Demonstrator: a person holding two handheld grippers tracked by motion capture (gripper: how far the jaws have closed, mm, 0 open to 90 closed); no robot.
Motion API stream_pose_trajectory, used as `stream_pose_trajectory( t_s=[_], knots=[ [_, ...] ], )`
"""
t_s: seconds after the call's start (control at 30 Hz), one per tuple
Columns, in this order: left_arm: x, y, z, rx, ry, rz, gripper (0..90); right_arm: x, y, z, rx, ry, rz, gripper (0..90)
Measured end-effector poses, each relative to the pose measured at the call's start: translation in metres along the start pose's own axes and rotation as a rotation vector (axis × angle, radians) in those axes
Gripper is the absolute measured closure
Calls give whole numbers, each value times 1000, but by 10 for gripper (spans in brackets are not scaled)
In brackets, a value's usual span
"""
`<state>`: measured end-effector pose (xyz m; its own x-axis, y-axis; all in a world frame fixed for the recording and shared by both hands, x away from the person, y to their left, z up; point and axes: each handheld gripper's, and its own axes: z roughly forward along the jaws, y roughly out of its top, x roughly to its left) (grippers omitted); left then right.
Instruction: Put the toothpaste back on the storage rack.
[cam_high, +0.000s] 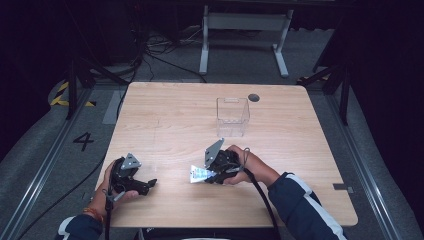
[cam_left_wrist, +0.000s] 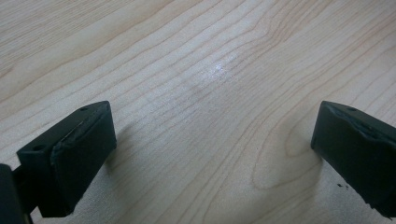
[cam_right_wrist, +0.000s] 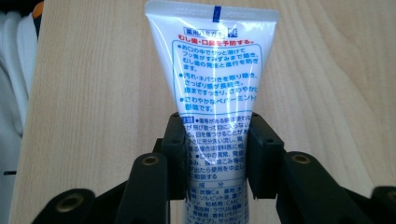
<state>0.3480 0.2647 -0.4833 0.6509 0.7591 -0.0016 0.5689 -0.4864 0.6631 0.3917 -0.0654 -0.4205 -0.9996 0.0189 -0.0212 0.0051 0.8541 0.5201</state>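
Dark floor with cables surrounds the wooden table (cam_high: 165, 115), and we see a white desk frame (cam_high: 245, 30) standing far behind it. Going from the left, the left gripper (cam_high: 150, 184) lies low near the front left corner of the table, held in the person's left hand (cam_high: 112, 187). In the left gripper view its two black jaws stand wide apart and between them we see nothing except bare wood, so this claw holds nothing. Between this gripper and the left edge the room is small, but toward the far edge the wood is free.

More to the right, near the front middle, the right gripper (cam_high: 202, 175) points to the left and its jaws are pressed on a white toothpaste tube (cam_high: 199, 174). In the right gripper view the pads clamp the tube (cam_right_wrist: 212, 79) on both sides in its lower part, and the flat crimped end stands away from the jaws, over the wood. The near edge of the table passes at the left of that view.

Behind the right gripper, well apart from it, a clear plastic box (cam_high: 232, 117) stands upright with its top open. A dark round spot (cam_high: 254, 97) lies just beside it toward the far edge. On the right of the box the table is free up to its right edge.
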Motion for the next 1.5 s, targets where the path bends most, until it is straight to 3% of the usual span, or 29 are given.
stream_pose_trajectory(
  t_s=[0.3, 0.63, 1.2, 1.5],
  knots=[
    [0, 0, 0, 0, 0, 2, 4, -6, -10, -12, -69, -5, 31, 676],
    [0, 0, 0, 0, 0, 1, 4, -14, -27, -37, -193, -27, 89, 682],
    [0, 0, 0, 2, -6, -2, 3, -26, -53, -97, -387, -191, 163, 683],
    [0, 0, 0, 1, -6, 3, 2, -32, -49, -118, -469, -260, 169, 682]
  ],
)
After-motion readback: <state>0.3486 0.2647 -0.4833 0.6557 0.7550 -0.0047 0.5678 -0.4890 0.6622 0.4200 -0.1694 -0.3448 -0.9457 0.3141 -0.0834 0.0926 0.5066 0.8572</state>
